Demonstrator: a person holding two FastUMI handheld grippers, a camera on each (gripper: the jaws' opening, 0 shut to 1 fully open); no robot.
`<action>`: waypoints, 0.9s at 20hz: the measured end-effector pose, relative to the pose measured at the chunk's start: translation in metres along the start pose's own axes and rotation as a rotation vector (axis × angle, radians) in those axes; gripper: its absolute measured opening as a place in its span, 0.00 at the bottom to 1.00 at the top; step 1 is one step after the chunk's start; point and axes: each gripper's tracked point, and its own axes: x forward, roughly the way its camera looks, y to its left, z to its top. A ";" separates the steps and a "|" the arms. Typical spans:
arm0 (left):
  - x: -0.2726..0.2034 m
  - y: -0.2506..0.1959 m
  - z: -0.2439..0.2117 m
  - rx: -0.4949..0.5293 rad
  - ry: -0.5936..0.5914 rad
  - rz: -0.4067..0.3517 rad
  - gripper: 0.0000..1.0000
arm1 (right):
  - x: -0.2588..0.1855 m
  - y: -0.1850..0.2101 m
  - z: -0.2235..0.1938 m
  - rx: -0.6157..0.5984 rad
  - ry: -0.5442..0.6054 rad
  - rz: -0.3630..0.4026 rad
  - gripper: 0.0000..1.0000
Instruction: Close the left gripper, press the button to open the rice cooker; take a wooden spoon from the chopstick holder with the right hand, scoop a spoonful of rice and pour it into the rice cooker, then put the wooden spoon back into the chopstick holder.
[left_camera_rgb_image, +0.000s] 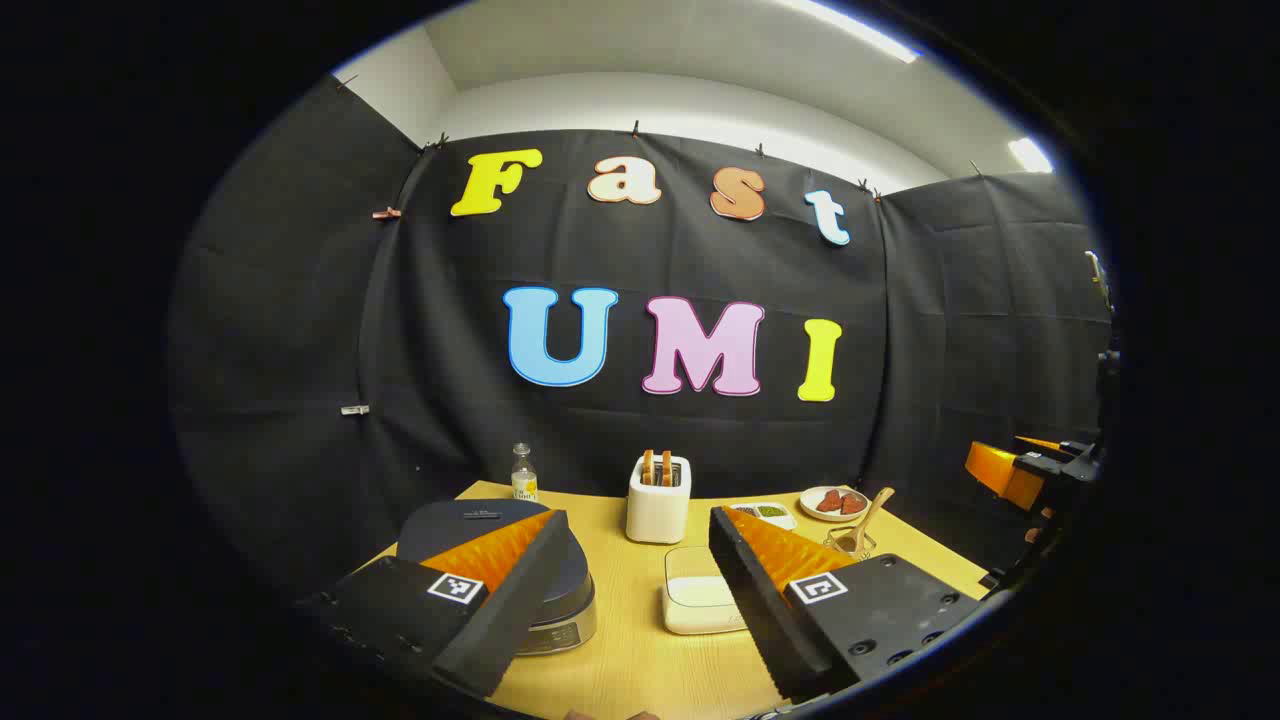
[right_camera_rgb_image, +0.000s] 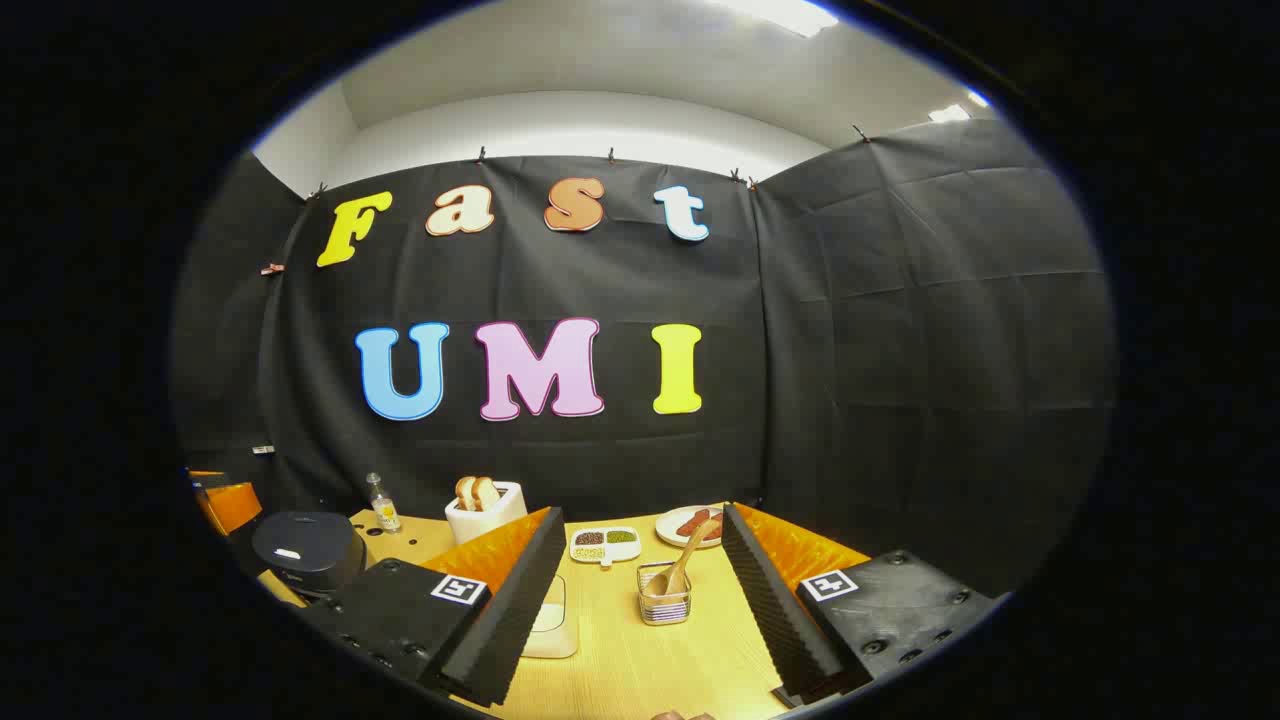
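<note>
The left gripper (left_camera_rgb_image: 630, 570) hangs above the counter (left_camera_rgb_image: 640, 670) with its fingers spread wide and empty; the rice cooker (left_camera_rgb_image: 520, 570), lid down, sits at seven o'clock behind the left finger. The right gripper (right_camera_rgb_image: 640, 590) is likewise wide open and empty, the wooden spoon (right_camera_rgb_image: 685, 568) standing tilted in the chopstick holder (right_camera_rgb_image: 664, 594) between its fingers at six o'clock

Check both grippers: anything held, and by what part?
Nothing held. Left gripper and right gripper both open; wooden spoon sits in the chopstick holder.
</note>
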 end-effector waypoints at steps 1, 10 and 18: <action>0.000 0.000 0.000 -0.001 0.002 0.000 0.95 | 0.000 0.000 0.000 0.004 0.001 0.002 0.98; -0.008 0.013 -0.003 0.011 0.013 0.019 0.95 | 0.008 0.016 0.001 0.028 0.014 0.025 0.96; 0.001 0.017 -0.002 0.000 0.022 0.005 0.95 | 0.005 0.025 0.001 0.001 0.016 0.045 0.96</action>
